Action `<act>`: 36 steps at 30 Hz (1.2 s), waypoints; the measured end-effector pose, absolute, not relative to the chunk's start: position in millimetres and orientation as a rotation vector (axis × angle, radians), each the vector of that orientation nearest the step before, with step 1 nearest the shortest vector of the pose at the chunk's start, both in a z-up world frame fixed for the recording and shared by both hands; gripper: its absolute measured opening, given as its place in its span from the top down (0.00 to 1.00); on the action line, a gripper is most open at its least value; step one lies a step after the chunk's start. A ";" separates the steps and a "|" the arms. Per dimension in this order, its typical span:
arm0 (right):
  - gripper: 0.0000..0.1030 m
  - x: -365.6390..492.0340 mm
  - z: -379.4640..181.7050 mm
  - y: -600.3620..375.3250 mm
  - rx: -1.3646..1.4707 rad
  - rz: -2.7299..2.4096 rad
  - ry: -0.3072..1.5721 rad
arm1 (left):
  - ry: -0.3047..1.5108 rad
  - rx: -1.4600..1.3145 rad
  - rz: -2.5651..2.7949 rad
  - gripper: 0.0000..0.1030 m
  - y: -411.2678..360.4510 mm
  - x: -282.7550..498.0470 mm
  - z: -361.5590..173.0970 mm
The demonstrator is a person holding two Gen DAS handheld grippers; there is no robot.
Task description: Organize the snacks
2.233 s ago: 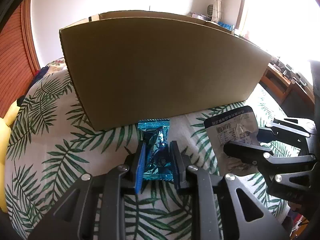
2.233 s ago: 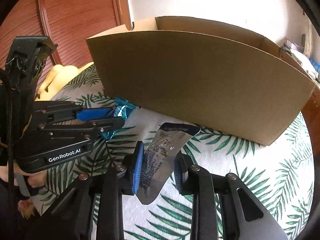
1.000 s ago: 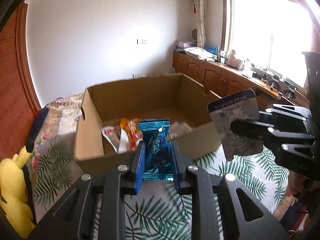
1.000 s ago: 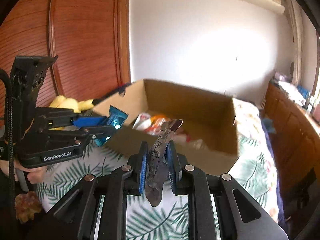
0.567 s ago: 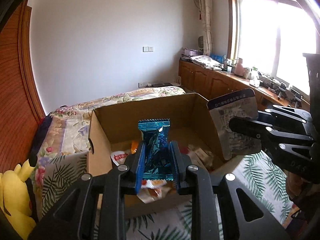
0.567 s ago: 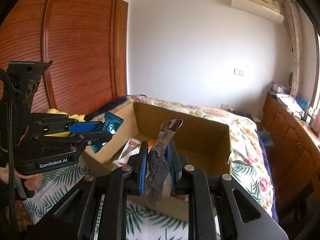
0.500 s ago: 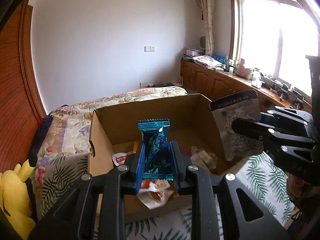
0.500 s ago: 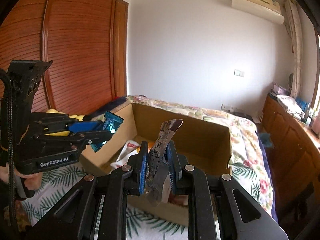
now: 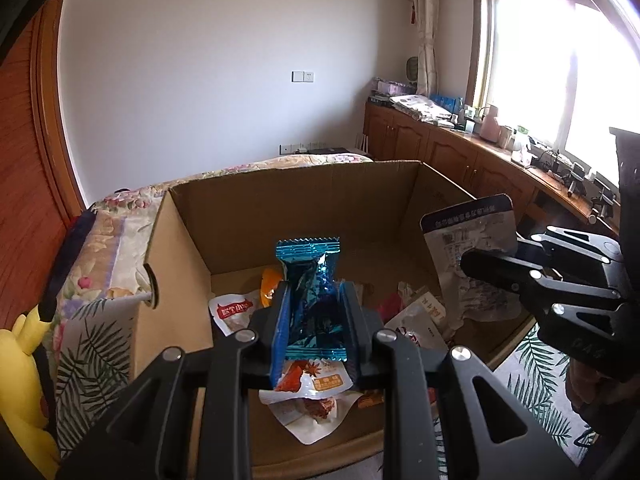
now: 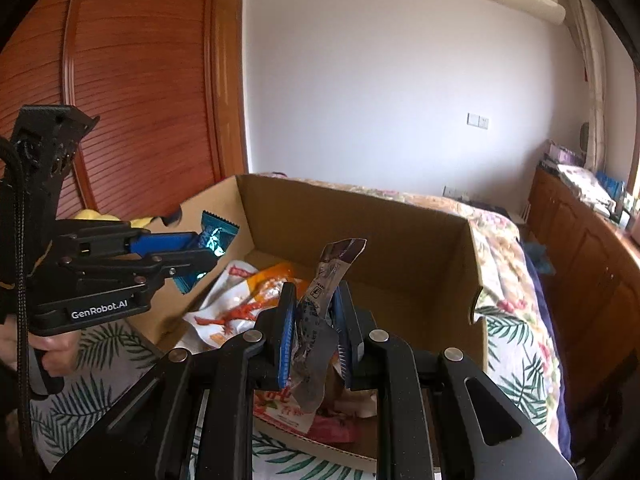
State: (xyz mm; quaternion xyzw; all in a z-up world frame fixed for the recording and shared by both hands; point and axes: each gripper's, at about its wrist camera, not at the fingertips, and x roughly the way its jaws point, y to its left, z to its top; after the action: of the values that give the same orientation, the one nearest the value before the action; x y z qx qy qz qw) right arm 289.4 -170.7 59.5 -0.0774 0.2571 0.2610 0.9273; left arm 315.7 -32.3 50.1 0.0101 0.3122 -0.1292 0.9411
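Observation:
My left gripper is shut on a shiny blue snack packet and holds it above the near side of an open cardboard box. It also shows in the right wrist view with the blue packet over the box's left wall. My right gripper is shut on a grey foil snack pouch above the box; the pouch also shows in the left wrist view. Several snack packets lie on the box floor.
The box stands on a bed with a palm-leaf cover and a floral quilt. A yellow plush toy lies at the left. Wooden cabinets run under the window on the right. A wooden wardrobe stands at the left.
Both grippers have lifted their packets off the bed cover, risen above the box wall, and moved forward over the open box. Both have stayed shut.

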 end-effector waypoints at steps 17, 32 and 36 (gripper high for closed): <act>0.78 273.5 62.4 -173.7 -0.140 0.512 0.544 | 0.621 0.049 -0.225 0.63 -35.9 292.9 57.9; 0.78 181.1 97.8 -194.7 -0.101 0.480 0.500 | 0.538 0.076 -0.209 0.58 -39.3 194.9 104.6; 0.78 156.0 102.6 -196.8 -0.094 0.470 0.487 | 0.522 0.083 -0.210 0.57 -39.7 166.1 111.3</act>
State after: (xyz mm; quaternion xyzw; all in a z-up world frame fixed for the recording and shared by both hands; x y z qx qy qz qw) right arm 156.0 -196.8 102.6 -0.0461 0.2389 0.2305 0.9422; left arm 166.1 -39.7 111.3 0.0409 0.2573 -0.1034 0.9599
